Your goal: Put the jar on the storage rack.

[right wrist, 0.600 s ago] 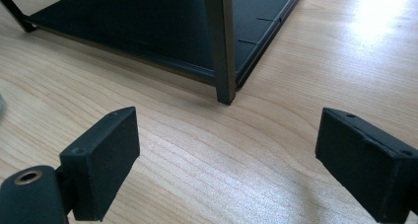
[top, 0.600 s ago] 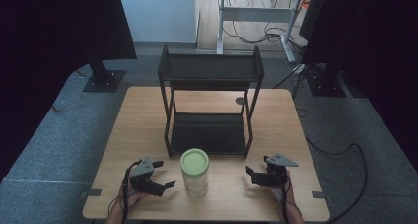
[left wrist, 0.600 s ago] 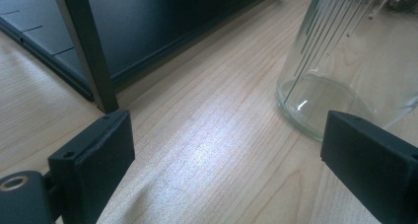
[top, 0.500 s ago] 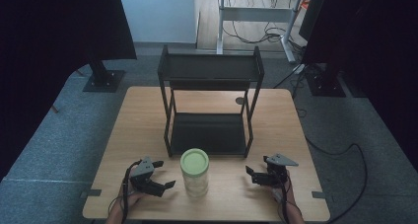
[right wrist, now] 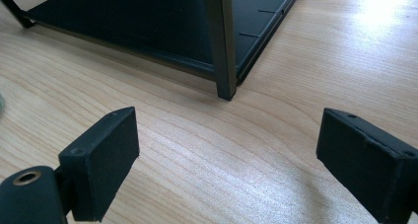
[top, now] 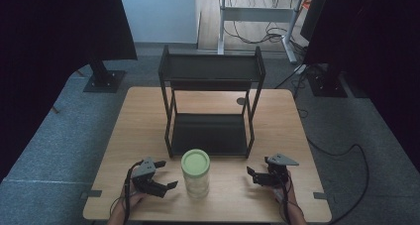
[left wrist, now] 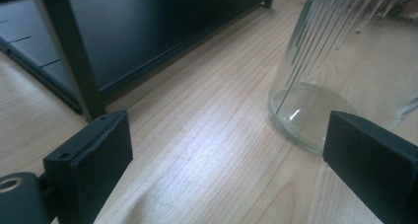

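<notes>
No text, label, brand, number or sign can be read anywhere. The glass jar (top: 195, 174) with its green lid is unmarked, the black two-tier shelf rack (top: 210, 106) carries no lettering, and the wooden table (top: 277, 111) shows only bare grain.

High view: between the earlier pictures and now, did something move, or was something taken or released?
Nothing visibly changed. The left tool and the right tool lie open at the same places on the light wooden table, the clear ribbed glass jar with the pale green lid stands between them untouched, and the black two-level metal shelf has not moved.
</notes>
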`<state>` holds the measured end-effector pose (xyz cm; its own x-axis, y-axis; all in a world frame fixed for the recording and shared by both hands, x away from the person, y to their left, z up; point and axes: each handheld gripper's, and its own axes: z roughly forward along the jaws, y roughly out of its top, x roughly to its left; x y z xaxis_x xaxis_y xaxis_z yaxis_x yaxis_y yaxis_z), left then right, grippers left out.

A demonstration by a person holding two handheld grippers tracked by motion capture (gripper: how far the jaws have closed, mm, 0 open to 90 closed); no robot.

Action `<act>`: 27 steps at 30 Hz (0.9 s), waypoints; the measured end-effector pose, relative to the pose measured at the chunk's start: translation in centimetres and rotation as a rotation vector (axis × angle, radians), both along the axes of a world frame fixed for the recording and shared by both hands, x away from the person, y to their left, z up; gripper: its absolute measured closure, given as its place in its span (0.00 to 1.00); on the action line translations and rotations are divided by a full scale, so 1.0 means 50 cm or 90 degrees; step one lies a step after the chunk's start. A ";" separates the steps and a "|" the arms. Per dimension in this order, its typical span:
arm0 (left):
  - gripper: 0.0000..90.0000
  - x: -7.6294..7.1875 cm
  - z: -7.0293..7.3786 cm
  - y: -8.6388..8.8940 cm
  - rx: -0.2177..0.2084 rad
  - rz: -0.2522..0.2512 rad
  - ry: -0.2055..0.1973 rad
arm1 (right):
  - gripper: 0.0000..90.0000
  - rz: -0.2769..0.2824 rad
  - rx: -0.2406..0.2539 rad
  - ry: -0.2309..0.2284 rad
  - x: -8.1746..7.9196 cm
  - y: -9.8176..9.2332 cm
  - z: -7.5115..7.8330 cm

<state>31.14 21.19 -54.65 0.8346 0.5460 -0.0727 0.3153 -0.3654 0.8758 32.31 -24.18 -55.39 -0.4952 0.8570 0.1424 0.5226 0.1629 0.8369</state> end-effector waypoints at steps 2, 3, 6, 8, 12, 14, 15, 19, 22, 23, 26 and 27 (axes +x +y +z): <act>0.06 -0.002 0.006 -0.003 -0.007 -0.004 -0.008 | 0.10 -0.003 0.001 -0.004 -0.001 -0.001 0.000; 0.06 -0.004 0.010 -0.003 -0.016 -0.007 -0.010 | 0.10 -0.003 0.002 -0.005 -0.002 -0.001 0.000; 0.06 -0.008 0.020 -0.002 -0.032 -0.008 -0.017 | 0.10 -0.001 0.004 -0.004 -0.001 -0.001 0.000; 0.06 -0.011 0.028 0.001 -0.044 -0.009 -0.022 | 0.10 0.001 0.003 -0.003 -0.001 -0.001 0.000; 0.06 -0.019 0.042 0.006 -0.057 -0.012 -0.035 | 0.10 0.004 0.002 -0.002 -0.001 0.000 0.000; 0.06 -0.024 0.050 0.007 -0.064 -0.016 -0.041 | 0.10 0.005 0.002 -0.002 -0.001 0.000 0.000; 0.06 -0.026 0.055 0.008 -0.067 -0.019 -0.046 | 0.10 0.005 0.002 -0.002 -0.001 0.000 0.000; 0.06 -0.037 0.070 0.005 -0.073 -0.034 -0.064 | 0.10 0.010 0.002 -0.002 -0.001 0.000 0.000; 0.06 -0.044 0.080 0.003 -0.084 -0.056 -0.069 | 0.10 0.011 0.003 -0.002 -0.001 0.000 0.000; 0.06 -0.046 0.082 0.002 -0.085 -0.060 -0.070 | 0.10 0.011 0.002 -0.002 -0.001 0.000 0.000; 0.05 -0.051 0.088 -0.003 -0.084 -0.071 -0.076 | 0.10 0.013 0.000 -0.003 -0.001 0.001 0.000; 0.05 -0.053 0.090 -0.006 -0.084 -0.073 -0.078 | 0.10 0.014 0.000 -0.004 -0.001 0.001 0.000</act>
<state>28.48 20.90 -50.16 0.8978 0.4394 -0.0305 0.1658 -0.2729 0.9477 32.27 -24.13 -55.38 -0.5147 0.8460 0.1393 0.5143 0.1746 0.8397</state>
